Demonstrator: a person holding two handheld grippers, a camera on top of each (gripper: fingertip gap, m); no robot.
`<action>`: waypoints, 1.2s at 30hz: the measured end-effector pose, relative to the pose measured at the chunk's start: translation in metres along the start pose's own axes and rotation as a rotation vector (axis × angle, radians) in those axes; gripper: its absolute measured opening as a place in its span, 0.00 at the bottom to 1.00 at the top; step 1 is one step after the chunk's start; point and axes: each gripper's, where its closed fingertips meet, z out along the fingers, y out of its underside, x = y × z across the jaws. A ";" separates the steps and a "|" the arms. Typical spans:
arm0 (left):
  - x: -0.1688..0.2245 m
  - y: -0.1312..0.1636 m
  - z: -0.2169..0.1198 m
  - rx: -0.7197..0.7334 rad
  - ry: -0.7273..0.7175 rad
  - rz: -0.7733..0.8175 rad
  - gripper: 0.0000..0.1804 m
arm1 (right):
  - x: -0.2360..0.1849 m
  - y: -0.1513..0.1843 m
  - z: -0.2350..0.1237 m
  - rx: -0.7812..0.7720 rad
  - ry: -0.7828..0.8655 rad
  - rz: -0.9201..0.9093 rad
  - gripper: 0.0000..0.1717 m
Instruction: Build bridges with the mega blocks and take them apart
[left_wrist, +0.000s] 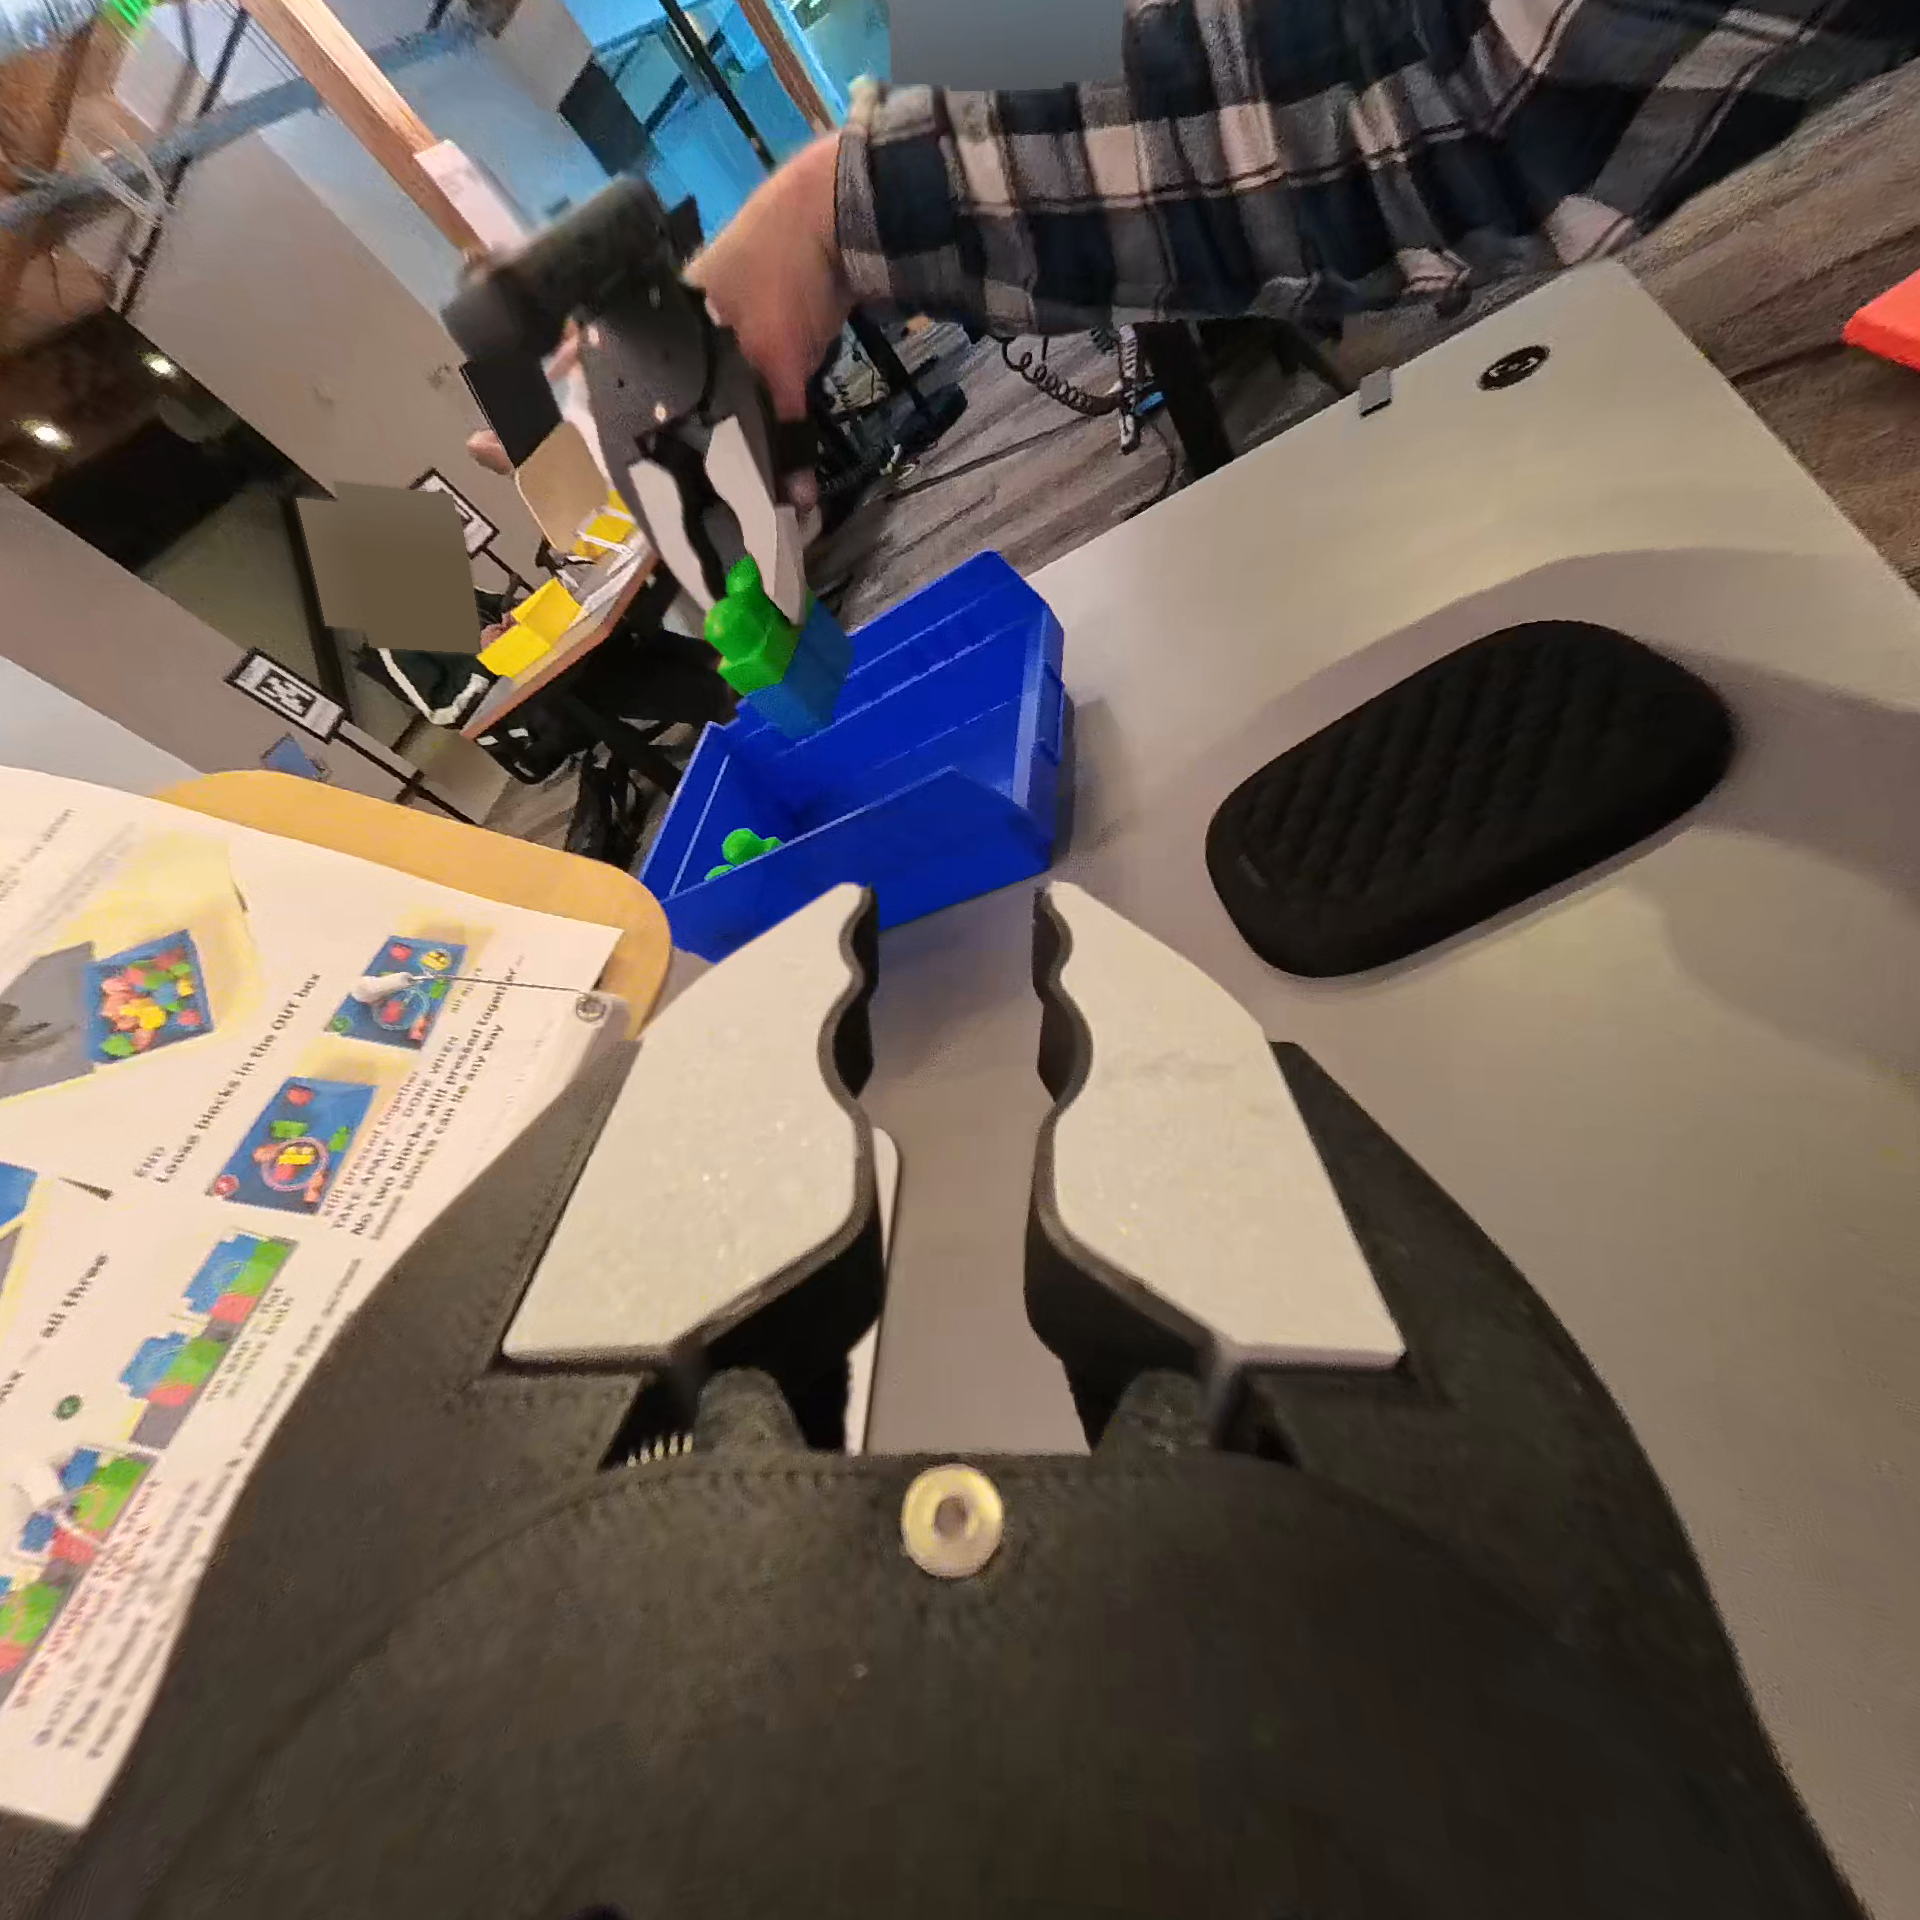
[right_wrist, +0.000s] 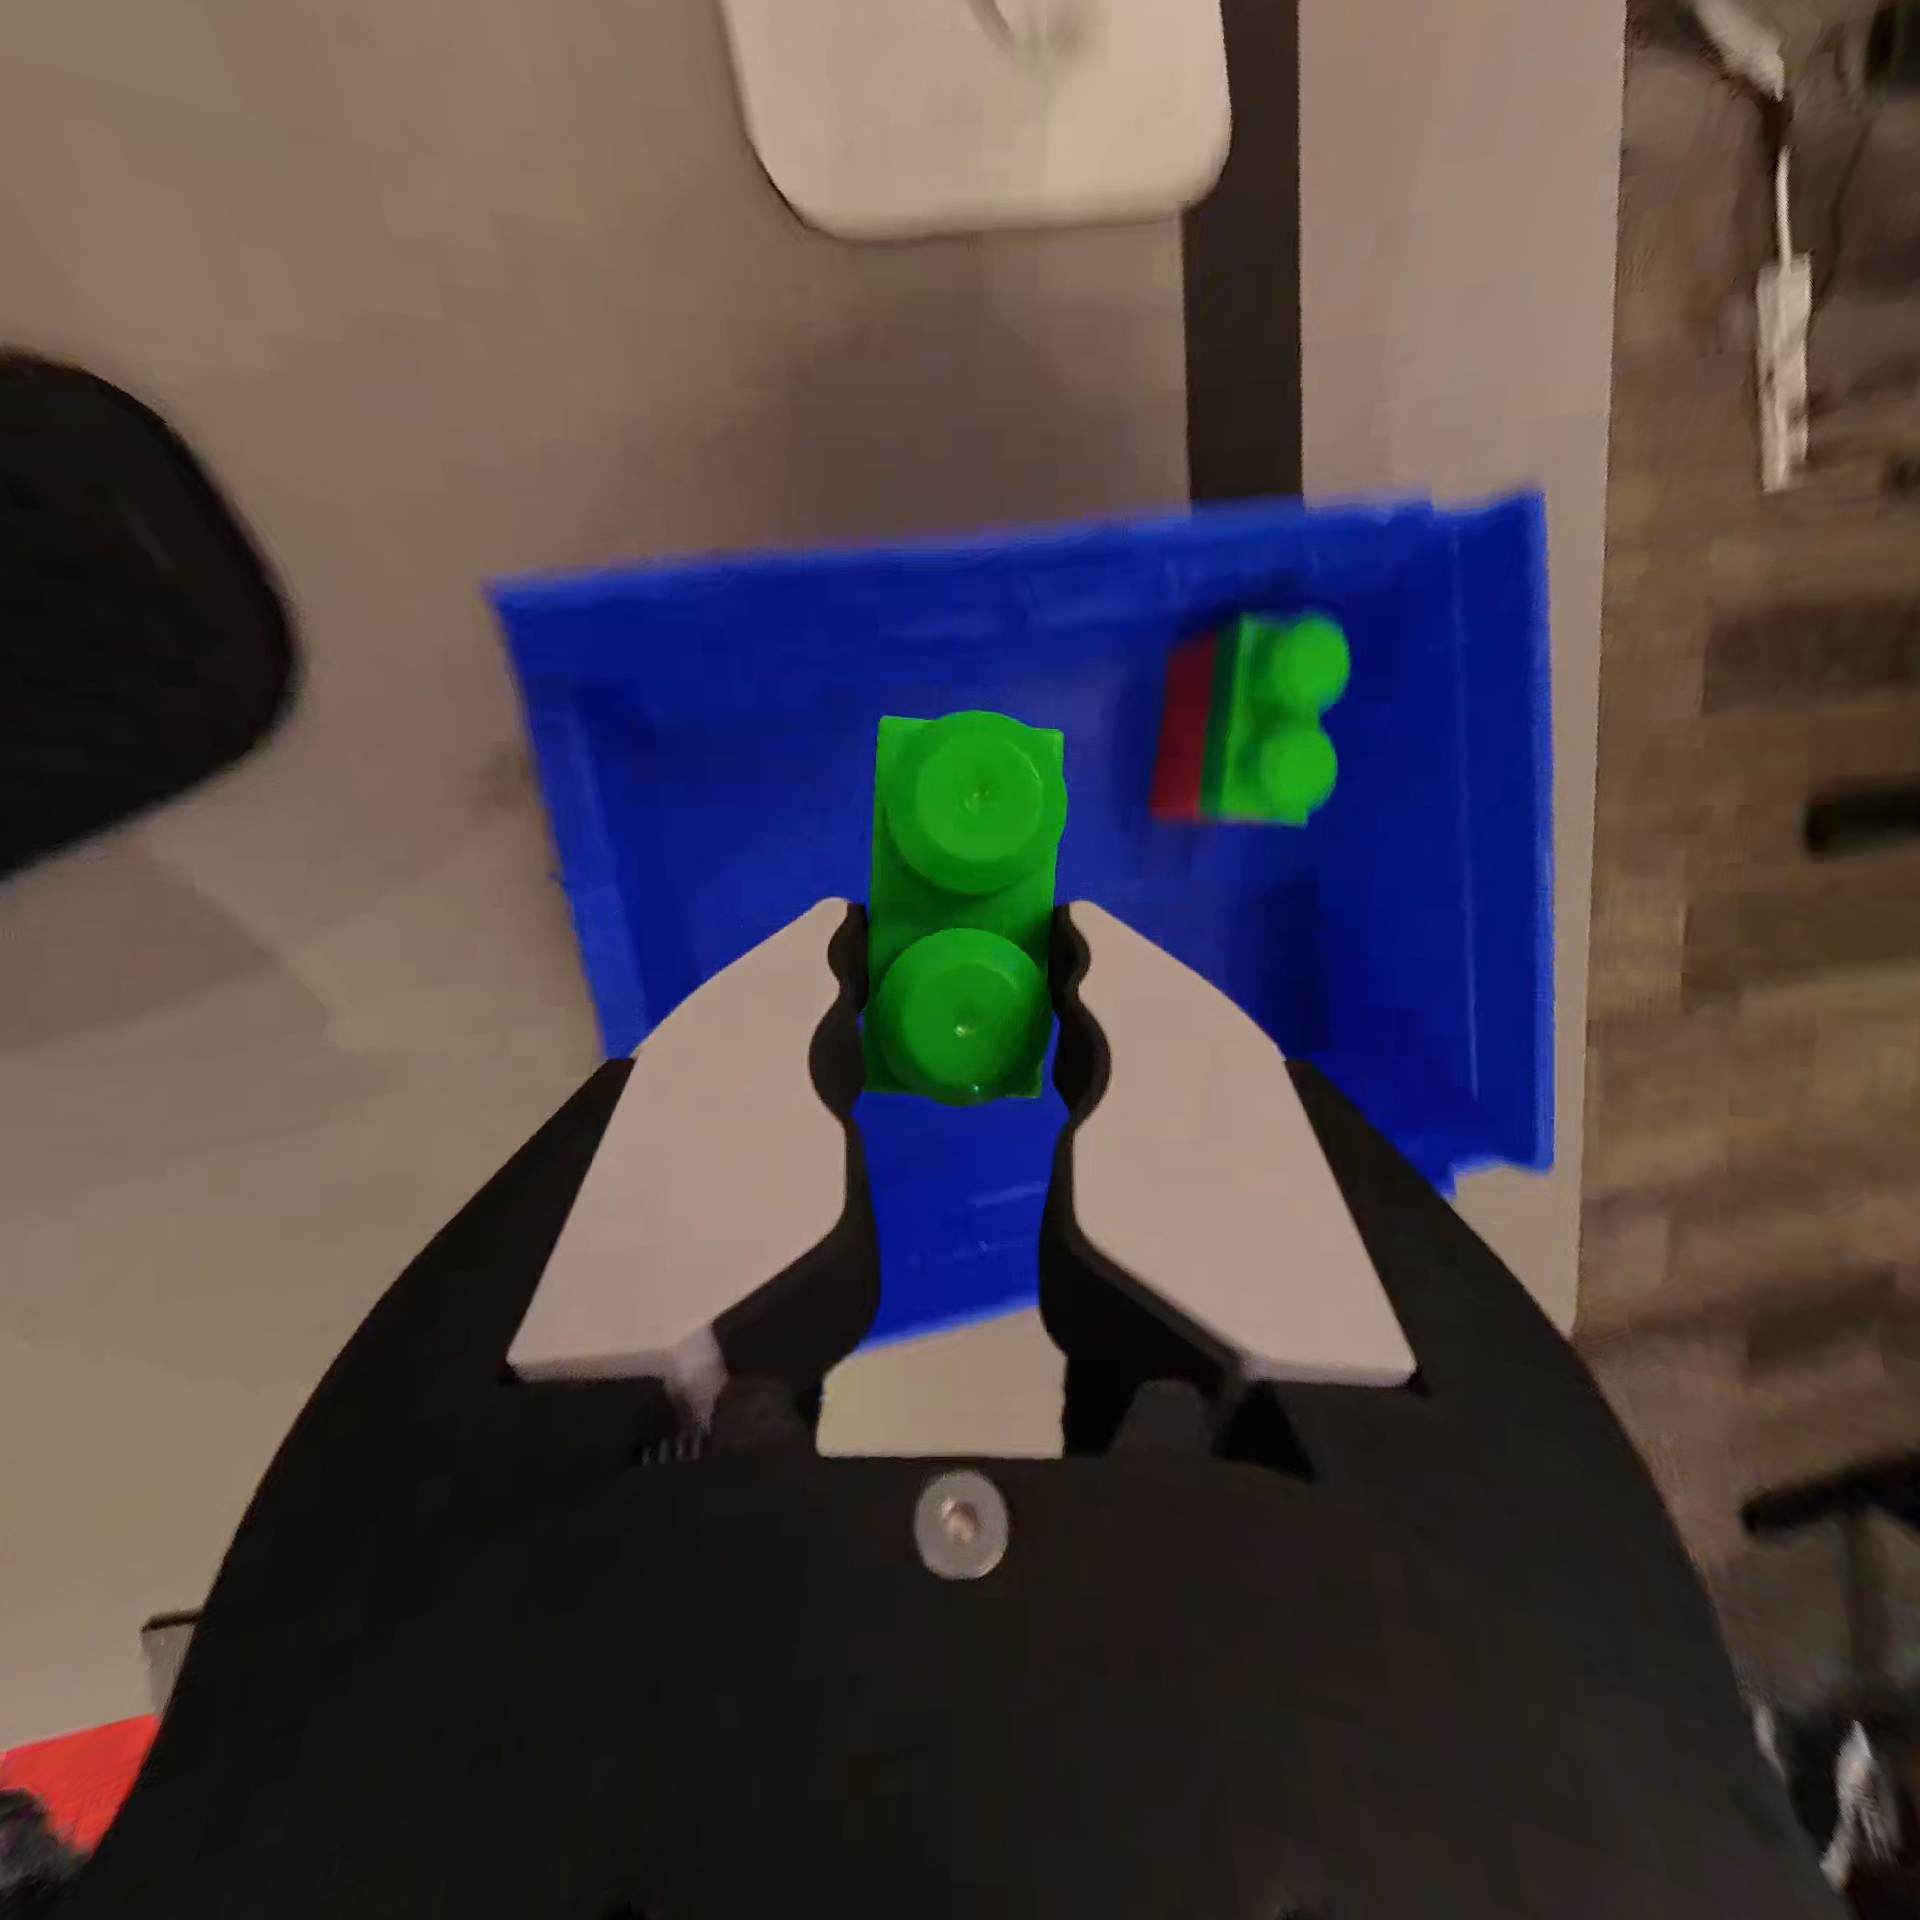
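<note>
My right gripper (right_wrist: 958, 935) is shut on a green two-stud block (right_wrist: 966, 904), with both pads pressed on its sides. It holds the block in the air above the blue bin (right_wrist: 727, 727). In the left wrist view the same gripper (left_wrist: 750, 594) holds the green block (left_wrist: 746, 639) with a blue block (left_wrist: 808, 681) stuck under it. A green block on a red one (right_wrist: 1273, 717) lies in the bin's far right corner. My left gripper (left_wrist: 954, 914) hovers over the grey table (left_wrist: 1455, 1247) just in front of the bin (left_wrist: 935, 842), its jaws narrowly apart with nothing between them.
A black padded rest (left_wrist: 1455, 800) lies on the table to the right of the bin. A printed instruction sheet (left_wrist: 260, 1143) lies on a wooden board (left_wrist: 468, 842) at the left. A person's hand and plaid sleeve (left_wrist: 1143, 177) reach in from above. About 35 cm separates my left fingertips from my right.
</note>
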 end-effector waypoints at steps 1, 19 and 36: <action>0.001 0.002 0.001 -0.004 0.008 -0.009 0.14 | 0.011 0.017 0.010 -0.047 0.022 0.023 0.20; -0.001 0.036 -0.004 -0.096 0.027 -0.055 0.13 | 0.108 0.102 0.113 -0.398 0.096 0.112 0.20; -0.107 0.218 -0.177 -0.756 -0.214 -0.253 0.26 | 0.032 -0.013 -0.007 -0.219 0.583 -0.062 0.27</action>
